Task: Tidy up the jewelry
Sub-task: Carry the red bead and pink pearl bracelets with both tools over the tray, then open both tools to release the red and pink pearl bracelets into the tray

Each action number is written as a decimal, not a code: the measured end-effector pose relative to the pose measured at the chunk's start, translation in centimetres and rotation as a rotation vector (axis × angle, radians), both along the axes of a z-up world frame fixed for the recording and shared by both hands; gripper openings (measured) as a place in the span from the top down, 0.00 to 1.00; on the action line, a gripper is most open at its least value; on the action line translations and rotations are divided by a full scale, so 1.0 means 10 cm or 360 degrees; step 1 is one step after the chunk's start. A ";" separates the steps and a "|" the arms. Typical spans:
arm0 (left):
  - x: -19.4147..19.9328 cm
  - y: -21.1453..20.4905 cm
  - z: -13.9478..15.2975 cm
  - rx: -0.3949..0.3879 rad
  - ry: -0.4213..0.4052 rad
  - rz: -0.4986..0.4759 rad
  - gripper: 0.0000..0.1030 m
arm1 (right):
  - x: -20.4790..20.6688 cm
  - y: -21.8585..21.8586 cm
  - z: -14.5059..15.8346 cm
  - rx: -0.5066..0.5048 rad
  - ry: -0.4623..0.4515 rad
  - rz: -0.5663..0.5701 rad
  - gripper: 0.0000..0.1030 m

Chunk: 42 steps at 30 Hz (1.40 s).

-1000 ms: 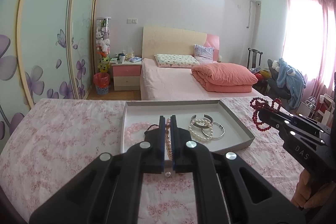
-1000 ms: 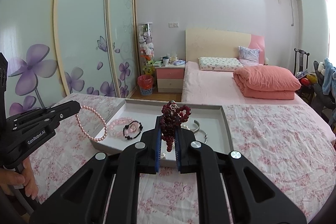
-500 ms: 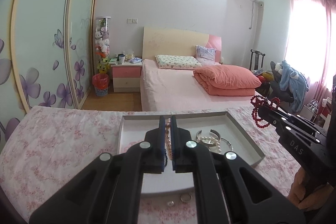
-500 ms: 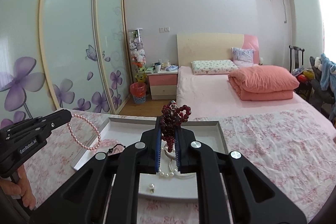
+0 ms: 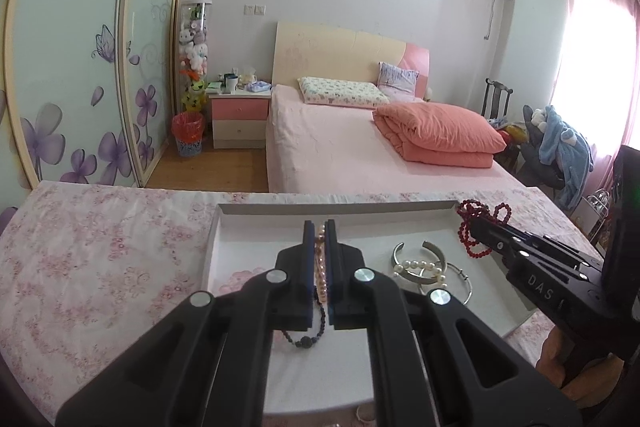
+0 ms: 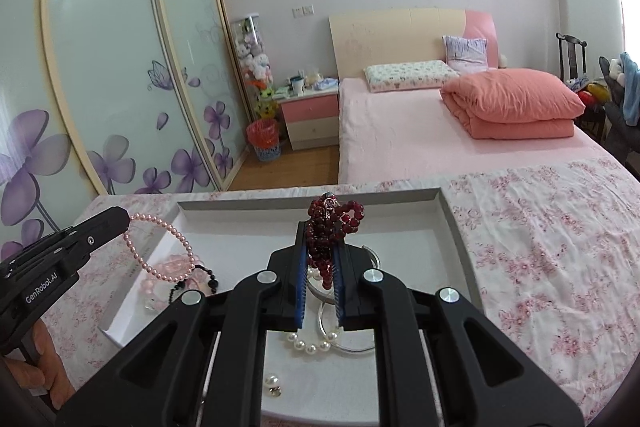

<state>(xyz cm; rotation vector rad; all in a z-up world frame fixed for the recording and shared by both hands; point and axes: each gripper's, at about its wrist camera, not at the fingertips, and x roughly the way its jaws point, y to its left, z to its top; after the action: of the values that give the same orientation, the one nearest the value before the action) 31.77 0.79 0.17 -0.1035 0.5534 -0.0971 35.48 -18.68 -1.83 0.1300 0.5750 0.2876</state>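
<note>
A: Both strands are held above the tray (image 6: 456,223) right now. The pink pearl bracelet (image 6: 160,247) is pinched in the left gripper (image 5: 319,239), its jaws narrowed onto the strand, and its loop hangs over the tray's left end.

B: And the dark red bead strand (image 6: 332,227) is bunched between the jaws of the right gripper (image 6: 320,267), clamped tight, over the middle of the tray.

A: Inside the tray, a silver cuff (image 5: 420,255) and a white pearl bracelet (image 5: 420,267) are seen on the right side; a black bead bracelet (image 5: 308,331) and a pale pink bracelet (image 6: 168,279) lie to the left.

B: A pearl earring pair (image 6: 273,385) is spotted near the front edge, too.

A: For a clean placement, each strand should probably be lowered until it is touching the tray floor before the jaws are widened, so nothing is dropped from height.

B: Agreed. Bare floor should be picked out, the pink loop kept off the black beads, the red cluster kept clear of the cuff. Tangling is judged the main risk.

A: The desk's floral tablecloth (image 6: 540,247) is soft, so the tray could be nudged; a gentle touch is advised.
</note>
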 end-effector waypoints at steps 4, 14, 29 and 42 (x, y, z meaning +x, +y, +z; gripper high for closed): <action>0.09 -0.02 -0.08 -0.0010 0.0030 -0.0008 0.94 | 0.04 0.04 -0.05 -0.0014 0.0027 0.0001 0.86; 0.09 0.11 -0.10 -0.0076 0.0048 0.0049 0.91 | -0.09 0.00 -0.04 -0.0028 0.0002 0.0006 0.53; -0.34 0.31 -0.17 -0.0078 0.0101 0.0088 0.89 | -0.54 -0.04 -0.11 -0.0070 0.0049 0.0078 0.54; -0.85 0.26 -0.50 -0.0059 0.0293 -0.0015 0.77 | -1.00 -0.05 -0.42 -0.0232 0.0292 0.0142 0.54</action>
<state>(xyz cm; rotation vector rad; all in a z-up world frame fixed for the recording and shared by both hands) 23.23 3.42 -4.83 -0.1467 0.7363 -0.1075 25.43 -19.14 -6.03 -0.0105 0.7828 0.3213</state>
